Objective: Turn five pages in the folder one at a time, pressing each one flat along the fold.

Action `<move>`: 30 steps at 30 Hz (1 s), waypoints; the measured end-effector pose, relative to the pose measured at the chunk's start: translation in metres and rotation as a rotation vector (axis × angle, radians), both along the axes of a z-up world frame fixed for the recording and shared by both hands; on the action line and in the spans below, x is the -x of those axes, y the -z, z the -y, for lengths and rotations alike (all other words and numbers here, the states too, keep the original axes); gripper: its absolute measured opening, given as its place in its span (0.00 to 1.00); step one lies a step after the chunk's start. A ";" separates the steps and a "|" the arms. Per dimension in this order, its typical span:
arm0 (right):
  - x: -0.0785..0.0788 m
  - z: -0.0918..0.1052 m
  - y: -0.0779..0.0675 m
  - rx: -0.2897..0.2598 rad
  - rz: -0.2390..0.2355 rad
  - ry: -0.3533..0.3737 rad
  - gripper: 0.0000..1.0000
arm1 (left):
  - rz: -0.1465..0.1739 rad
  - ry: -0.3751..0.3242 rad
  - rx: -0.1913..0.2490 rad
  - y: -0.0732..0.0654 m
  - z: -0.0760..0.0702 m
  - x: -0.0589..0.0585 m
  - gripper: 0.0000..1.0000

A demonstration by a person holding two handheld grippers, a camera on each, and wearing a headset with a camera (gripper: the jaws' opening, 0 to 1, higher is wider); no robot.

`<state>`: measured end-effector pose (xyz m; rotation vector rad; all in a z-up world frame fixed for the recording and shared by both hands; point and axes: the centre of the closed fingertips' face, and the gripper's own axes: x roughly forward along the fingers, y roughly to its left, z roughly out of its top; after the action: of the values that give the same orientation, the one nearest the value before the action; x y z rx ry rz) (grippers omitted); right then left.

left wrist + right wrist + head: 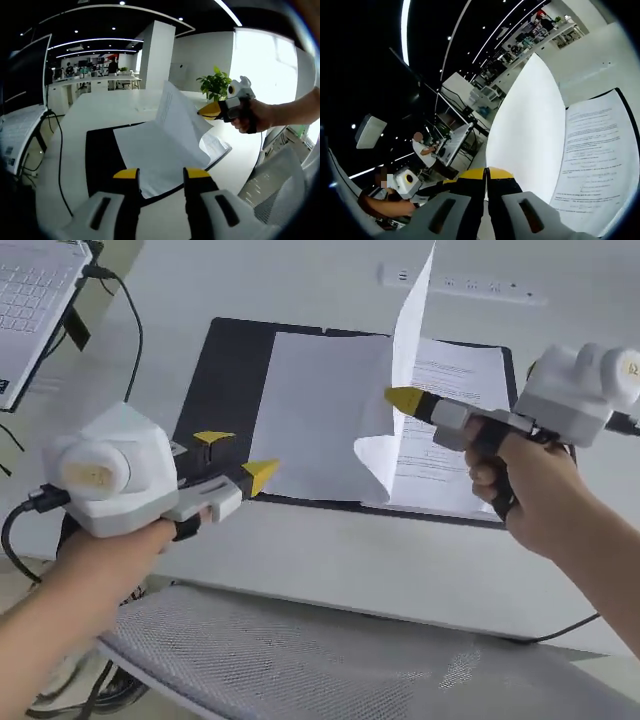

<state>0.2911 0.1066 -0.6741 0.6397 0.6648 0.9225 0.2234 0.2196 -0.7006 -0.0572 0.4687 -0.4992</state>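
- we hold a left gripper (pixel 238 455) with a pale grey bar-shaped body, narrowing to two dark jaws that end in pointed yellow tips.
- in the left gripper view, each of its jaws has a broad pale grey base with one dark oblong slot, then a black shank under a yellow cap.
- our right gripper (pixel 405 400) is built the same way: grey neck, black jaw, yellow wedge tip. Its own view shows the same slotted grey bases.
- a black grip piece sits under each gripper body, against the fingers of our left hand (pixel 110 560) and right hand (pixel 525 490).
- a black cable (pixel 22 512) leaves the rear of the left gripper.
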 end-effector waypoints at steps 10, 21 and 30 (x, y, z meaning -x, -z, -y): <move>0.012 -0.063 0.038 0.099 -0.057 -0.086 0.00 | -0.018 -0.058 0.020 0.006 -0.044 0.009 0.33; 0.020 -0.098 0.101 0.255 -0.128 -0.165 0.00 | -0.067 -0.072 0.054 0.024 -0.053 0.014 0.32; 0.021 -0.111 0.119 0.261 -0.176 -0.165 0.00 | -0.084 -0.076 0.079 0.035 -0.051 0.013 0.32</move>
<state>0.2706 0.2179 -0.7936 0.4404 0.9898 0.9182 0.2099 0.2706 -0.7354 -0.1715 0.5270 -0.4418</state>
